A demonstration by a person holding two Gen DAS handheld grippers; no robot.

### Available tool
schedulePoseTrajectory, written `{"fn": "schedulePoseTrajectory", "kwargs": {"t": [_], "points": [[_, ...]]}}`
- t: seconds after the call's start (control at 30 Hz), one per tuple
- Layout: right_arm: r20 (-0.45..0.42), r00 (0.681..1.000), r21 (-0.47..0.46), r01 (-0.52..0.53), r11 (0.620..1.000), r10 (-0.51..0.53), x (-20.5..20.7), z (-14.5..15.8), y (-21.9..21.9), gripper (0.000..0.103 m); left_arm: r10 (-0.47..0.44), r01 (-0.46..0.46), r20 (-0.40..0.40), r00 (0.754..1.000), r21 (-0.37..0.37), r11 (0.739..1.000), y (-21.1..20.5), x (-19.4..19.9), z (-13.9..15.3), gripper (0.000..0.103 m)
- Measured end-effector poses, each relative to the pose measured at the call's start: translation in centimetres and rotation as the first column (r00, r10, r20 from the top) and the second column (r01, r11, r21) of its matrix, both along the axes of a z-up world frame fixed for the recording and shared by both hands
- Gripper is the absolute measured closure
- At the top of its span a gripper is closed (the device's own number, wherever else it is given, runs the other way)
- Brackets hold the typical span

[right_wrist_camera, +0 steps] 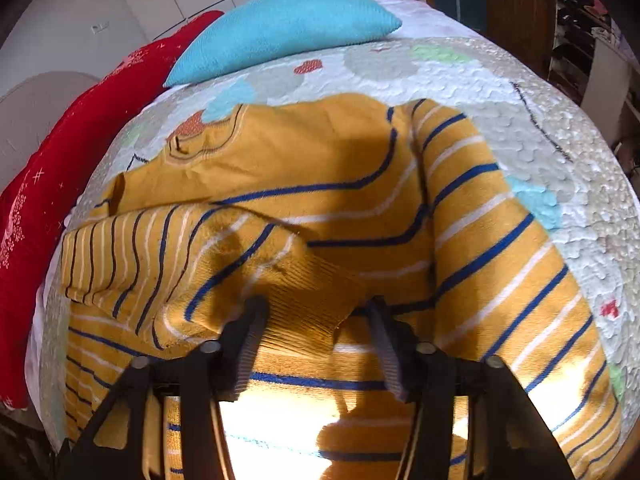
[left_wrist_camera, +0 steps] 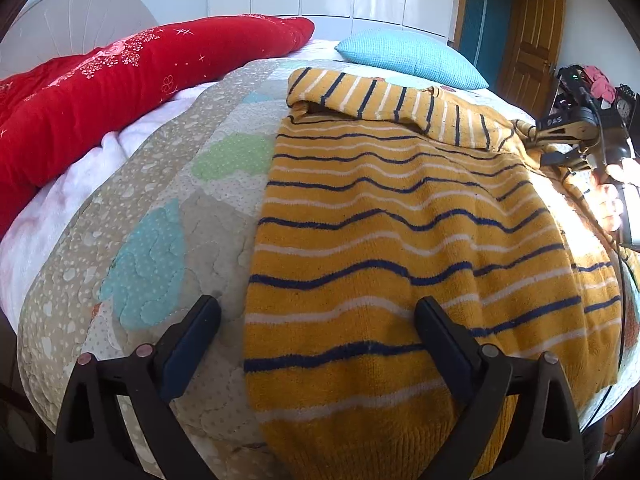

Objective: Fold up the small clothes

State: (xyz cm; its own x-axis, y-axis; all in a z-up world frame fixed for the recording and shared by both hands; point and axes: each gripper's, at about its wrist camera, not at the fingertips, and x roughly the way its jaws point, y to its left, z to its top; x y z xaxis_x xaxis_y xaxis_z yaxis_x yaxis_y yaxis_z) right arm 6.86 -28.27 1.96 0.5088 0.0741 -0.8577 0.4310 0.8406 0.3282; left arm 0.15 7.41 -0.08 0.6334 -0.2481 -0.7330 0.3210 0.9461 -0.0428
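Observation:
A small mustard-yellow sweater (left_wrist_camera: 400,220) with navy and white stripes lies flat on the quilted bed. One sleeve (left_wrist_camera: 384,96) is folded across its top. My left gripper (left_wrist_camera: 318,320) is open and empty, low over the sweater's left hem edge. In the right wrist view the same sweater (right_wrist_camera: 340,184) fills the middle, neck opening (right_wrist_camera: 200,140) at the far left. My right gripper (right_wrist_camera: 316,308) is open, its fingers on either side of the folded sleeve's ribbed cuff (right_wrist_camera: 316,300). The right gripper also shows in the left wrist view (left_wrist_camera: 560,136) at the sweater's right shoulder.
A red quilt (left_wrist_camera: 100,92) lies along the left of the bed and a light blue pillow (left_wrist_camera: 408,56) at the back. The patchwork bedspread (left_wrist_camera: 168,208) covers the bed. A wooden door (left_wrist_camera: 528,48) and a cluttered shelf (left_wrist_camera: 600,92) stand at the right.

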Motion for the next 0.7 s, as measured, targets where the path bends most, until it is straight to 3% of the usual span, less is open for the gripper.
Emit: {"fn": "schedulePoseTrajectory", "kwargs": {"t": [0.1, 0.2, 0.33, 0.4, 0.47, 0.5, 0.57, 0.7], "points": [[0.004, 0.999, -0.076, -0.033, 0.997, 0.034, 0.9, 1.4, 1.0, 0.100, -0.003, 0.003, 0.005, 1.000, 0.007, 1.000, -0.1, -0.1, 0.0, 0.005], [0.022, 1.000, -0.195, 0.024, 0.980, -0.020, 0.9, 3.8, 0.0, 0.100, -0.003, 0.003, 0.016, 1.000, 0.009, 1.000, -0.1, -0.2, -0.2, 0.005], [-0.081, 0.990, -0.464, 0.067, 0.883, -0.118, 1.9, 3.9, -0.8, 0.099, 0.007, -0.007, 0.029, 1.000, 0.020, 1.000, -0.3, -0.5, -0.3, 0.004], [-0.120, 0.985, -0.465, 0.053, 0.884, -0.121, 1.6, 3.3, -0.7, 0.097, 0.003, -0.004, 0.027, 1.000, 0.019, 1.000, -0.2, -0.5, -0.3, 0.004], [-0.090, 0.989, -0.461, 0.059, 0.885, -0.113, 0.8, 4.1, 0.4, 0.091, 0.003, -0.004, 0.029, 1.000, 0.017, 1.000, -0.2, -0.5, -0.3, 0.004], [-0.065, 0.993, -0.449, 0.055, 0.892, -0.094, 0.6, 4.7, 1.1, 0.077, 0.007, -0.008, 0.030, 1.000, 0.018, 1.000, -0.2, -0.5, -0.3, 0.004], [-0.009, 0.999, -0.424, 0.039, 0.905, -0.047, 0.3, 6.3, 2.9, 0.058, 0.018, -0.018, 0.031, 0.999, 0.023, 1.000, -0.4, -0.6, -0.4, 0.004], [0.061, 0.996, -0.389, -0.034, 0.921, 0.063, 2.1, 8.6, 7.0, 0.058, 0.035, -0.035, 0.008, 0.999, -0.018, 0.999, 0.3, -1.3, 0.5, 0.004]]}}
